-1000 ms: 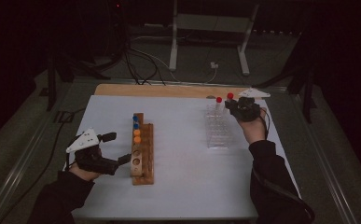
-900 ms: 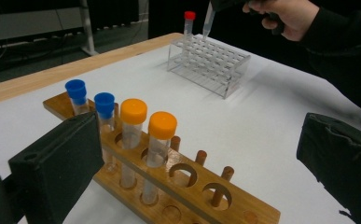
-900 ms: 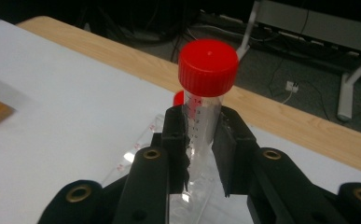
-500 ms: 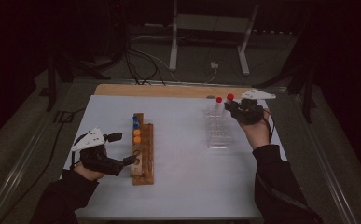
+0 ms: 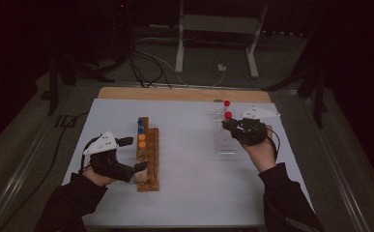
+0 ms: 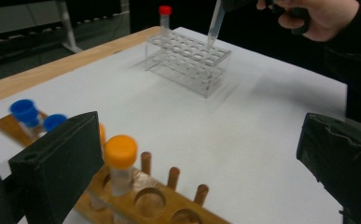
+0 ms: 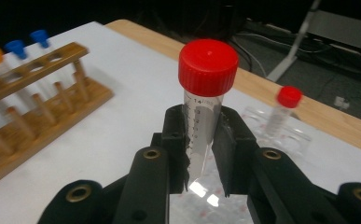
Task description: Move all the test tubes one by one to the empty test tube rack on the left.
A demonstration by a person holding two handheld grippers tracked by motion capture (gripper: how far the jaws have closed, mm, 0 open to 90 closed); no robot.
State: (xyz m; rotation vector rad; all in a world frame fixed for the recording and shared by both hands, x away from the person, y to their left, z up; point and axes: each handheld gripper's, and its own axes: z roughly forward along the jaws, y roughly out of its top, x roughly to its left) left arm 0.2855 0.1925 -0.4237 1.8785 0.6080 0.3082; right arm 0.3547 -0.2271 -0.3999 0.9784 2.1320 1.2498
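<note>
Right gripper view: the right gripper is clamped on a red-capped tube, held upright, cap up, tip clear above the clear rack. The rack lies directly beneath the tube, toward the bench's far right edge; a second red-capped tube stands at its far end. The left gripper is held with jaws apart beside the wooden rack near the left edge, well apart from the clear rack. Bench surface: white sheet; room dark.
</note>
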